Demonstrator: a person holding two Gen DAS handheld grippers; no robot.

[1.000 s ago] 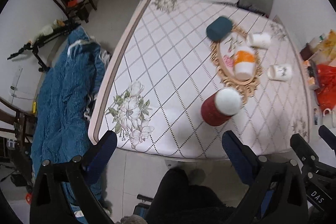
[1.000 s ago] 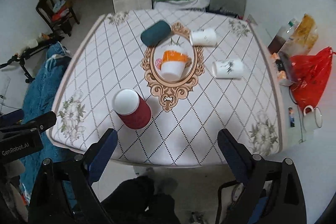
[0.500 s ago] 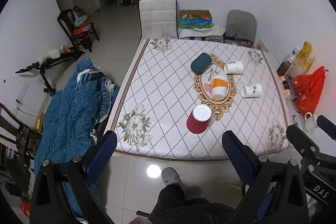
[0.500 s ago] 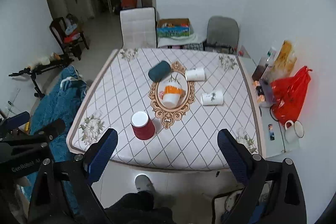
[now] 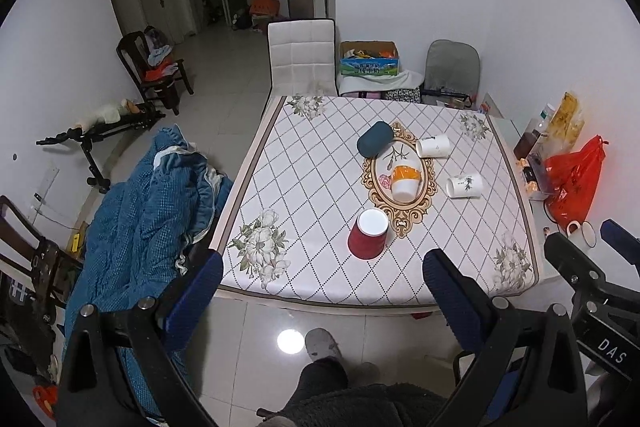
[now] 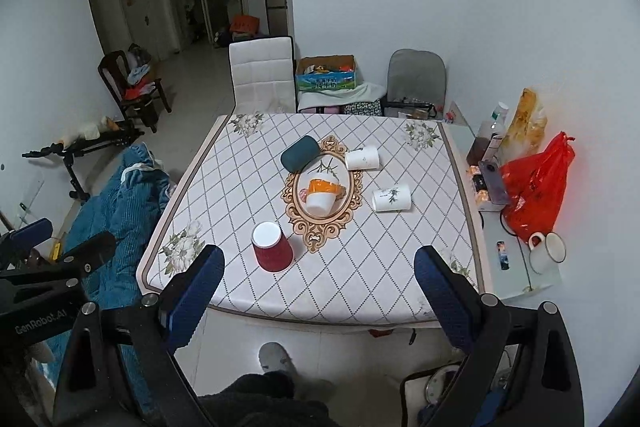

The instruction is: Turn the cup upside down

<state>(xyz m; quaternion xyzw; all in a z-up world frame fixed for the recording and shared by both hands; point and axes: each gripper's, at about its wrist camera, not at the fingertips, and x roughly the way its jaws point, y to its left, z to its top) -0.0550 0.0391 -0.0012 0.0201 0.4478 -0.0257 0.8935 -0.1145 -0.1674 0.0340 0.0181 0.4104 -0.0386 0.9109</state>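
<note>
Both of my hand-held grippers, left (image 5: 318, 285) and right (image 6: 316, 277), hang wide open with nothing in them, well back from the counter (image 6: 248, 291).

Beyond them I see the red cup (image 6: 272, 246) mouth-down near the counter's front edge, just beside the gold oval mat (image 6: 298, 223), where an orange-and-white cup (image 6: 322, 195) rests inverted.

Square table (image 5: 304, 187) under a diamond-check cloth. Near edge: red cup (image 5: 368, 234), upside down. Centre: orange-and-white cup (image 5: 405, 181) on the ornate oval motif. Far left: dark teal case (image 5: 375, 143). Right: two white cups (image 5: 433, 147) (image 5: 464, 185) lying sideways.
</note>
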